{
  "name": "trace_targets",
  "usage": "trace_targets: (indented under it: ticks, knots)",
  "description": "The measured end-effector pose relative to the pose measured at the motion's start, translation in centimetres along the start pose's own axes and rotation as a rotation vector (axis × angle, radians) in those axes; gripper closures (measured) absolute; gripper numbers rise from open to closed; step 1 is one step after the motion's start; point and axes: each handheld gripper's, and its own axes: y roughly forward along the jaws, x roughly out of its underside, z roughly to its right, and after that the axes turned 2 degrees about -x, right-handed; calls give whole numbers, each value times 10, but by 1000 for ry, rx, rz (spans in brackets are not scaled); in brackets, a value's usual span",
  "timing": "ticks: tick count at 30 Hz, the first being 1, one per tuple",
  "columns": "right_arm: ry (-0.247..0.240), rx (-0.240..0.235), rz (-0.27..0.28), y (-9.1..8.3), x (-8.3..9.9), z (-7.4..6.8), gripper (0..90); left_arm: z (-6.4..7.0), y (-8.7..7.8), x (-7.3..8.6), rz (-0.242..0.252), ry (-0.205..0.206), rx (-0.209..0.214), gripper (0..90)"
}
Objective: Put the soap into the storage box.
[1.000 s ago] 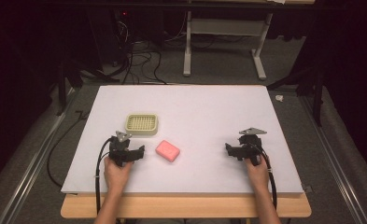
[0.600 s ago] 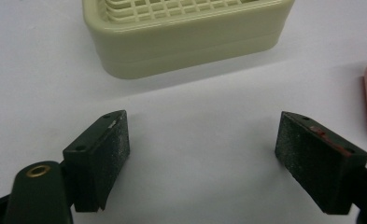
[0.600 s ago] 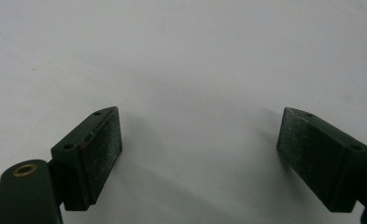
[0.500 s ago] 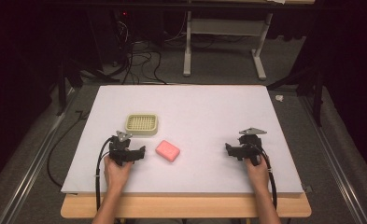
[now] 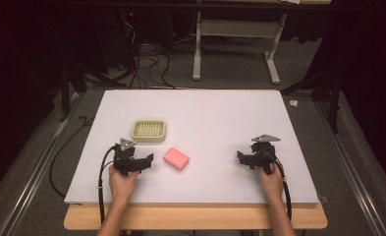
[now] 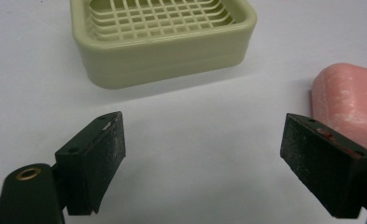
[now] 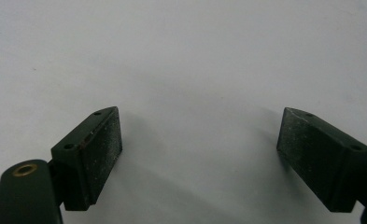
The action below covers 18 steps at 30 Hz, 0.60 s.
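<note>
A pink bar of soap [image 5: 176,158] lies on the white table top [image 5: 205,118], just right of my left gripper [image 5: 140,158]. A pale green soap dish with a grid floor [image 5: 149,131] sits beyond that gripper. In the left gripper view the jaws stand wide apart with nothing between them; the dish [image 6: 162,37] is ahead and the soap [image 6: 351,102] is at the right edge, behind the right jaw. My right gripper [image 5: 245,158] rests on the table at the right, jaws wide apart over bare white surface [image 7: 195,70].
The table's wooden front edge [image 5: 195,219] runs below the hands. Cables [image 5: 146,64] and a metal stand's legs [image 5: 234,54] lie on the dark floor beyond the table. A rail [image 5: 28,191] runs along the left side.
</note>
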Motion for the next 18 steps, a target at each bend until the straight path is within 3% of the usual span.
trace_targets:
  ticks: [7, 18]
  knots:
    - [0, 0, 1, 0, 0, 0, 146, 8, -8, -3, 32, 14, 42, 144]
    - [0, 0, 1, 0, 0, 0, 146, 21, -10, -6, 31, 34, 88, 129]
